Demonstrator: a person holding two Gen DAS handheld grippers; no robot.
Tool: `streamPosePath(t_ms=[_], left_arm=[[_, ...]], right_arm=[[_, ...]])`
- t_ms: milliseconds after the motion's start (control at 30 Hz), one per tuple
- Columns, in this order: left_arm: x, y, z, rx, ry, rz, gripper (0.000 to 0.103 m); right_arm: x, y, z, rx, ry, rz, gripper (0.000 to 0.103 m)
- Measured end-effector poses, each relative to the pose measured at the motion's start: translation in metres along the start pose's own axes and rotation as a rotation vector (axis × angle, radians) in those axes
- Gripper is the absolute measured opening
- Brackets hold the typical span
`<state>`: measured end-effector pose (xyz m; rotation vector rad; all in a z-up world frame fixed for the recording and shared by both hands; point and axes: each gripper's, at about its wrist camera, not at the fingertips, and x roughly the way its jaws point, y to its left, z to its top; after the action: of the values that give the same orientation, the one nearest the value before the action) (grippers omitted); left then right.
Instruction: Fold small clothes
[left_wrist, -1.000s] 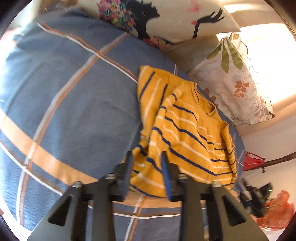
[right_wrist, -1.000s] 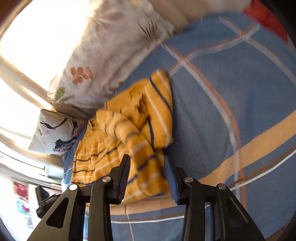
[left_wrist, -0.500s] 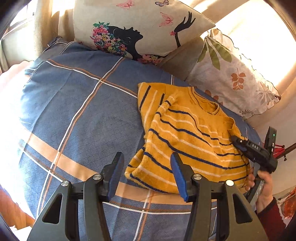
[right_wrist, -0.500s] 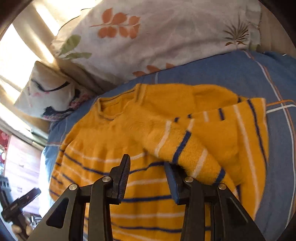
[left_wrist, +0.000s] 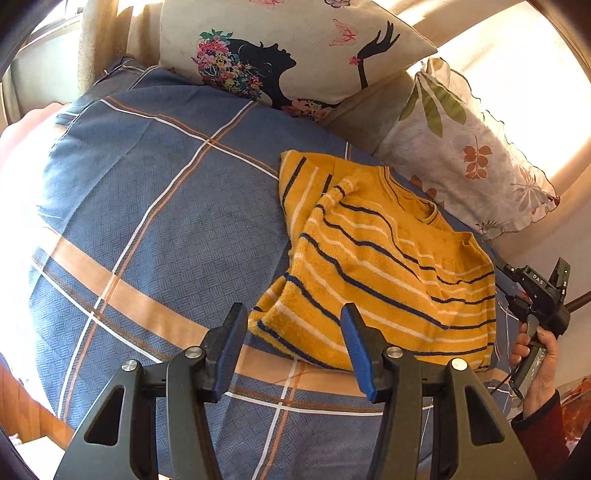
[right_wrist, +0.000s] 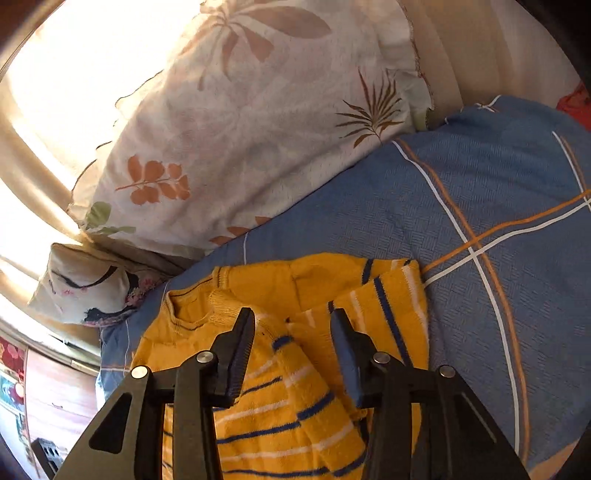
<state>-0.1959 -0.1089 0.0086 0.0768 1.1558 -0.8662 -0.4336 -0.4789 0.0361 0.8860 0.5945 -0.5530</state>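
Note:
A small yellow sweater (left_wrist: 376, 266) with navy and white stripes lies partly folded on a blue plaid bedspread (left_wrist: 155, 229). My left gripper (left_wrist: 291, 343) is open and empty, just in front of the sweater's near hem. My right gripper (right_wrist: 291, 343) is open and hovers over the sweater (right_wrist: 295, 398), with a folded sleeve between and below its jaws. From the left wrist view the right gripper (left_wrist: 535, 291) shows at the sweater's far right side, held by a hand.
Two pillows lean at the head of the bed: one with a black silhouette print (left_wrist: 295, 55) and one with a leaf print (left_wrist: 469, 158), also in the right wrist view (right_wrist: 251, 122). The bedspread's edge (left_wrist: 51, 398) drops off at lower left.
My left gripper has opened, let go of the sweater's hem and drawn back. My right gripper has opened wider and pulled back from the sweater toward the collar side.

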Motion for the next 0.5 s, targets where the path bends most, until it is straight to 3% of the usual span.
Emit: streamPosePath(t_ms=[133, 233, 500], left_arm=[[0.002, -0.007, -0.009, 0.004, 0.011, -0.008, 0.051], [-0.001, -0.008, -0.017, 0.011, 0.006, -0.002, 0.051], [-0.013, 0.016, -0.024, -0.044, -0.011, 0.025, 0.053]], right_arm=[[-0.009, 0.025, -0.028, -0.128, 0.041, 0.04, 0.049], [0.0, 0.033, -0.05, -0.221, 0.087, 0.019, 0.049], [0.02, 0.008, -0.059, -0.165, 0.158, -0.006, 0.048]])
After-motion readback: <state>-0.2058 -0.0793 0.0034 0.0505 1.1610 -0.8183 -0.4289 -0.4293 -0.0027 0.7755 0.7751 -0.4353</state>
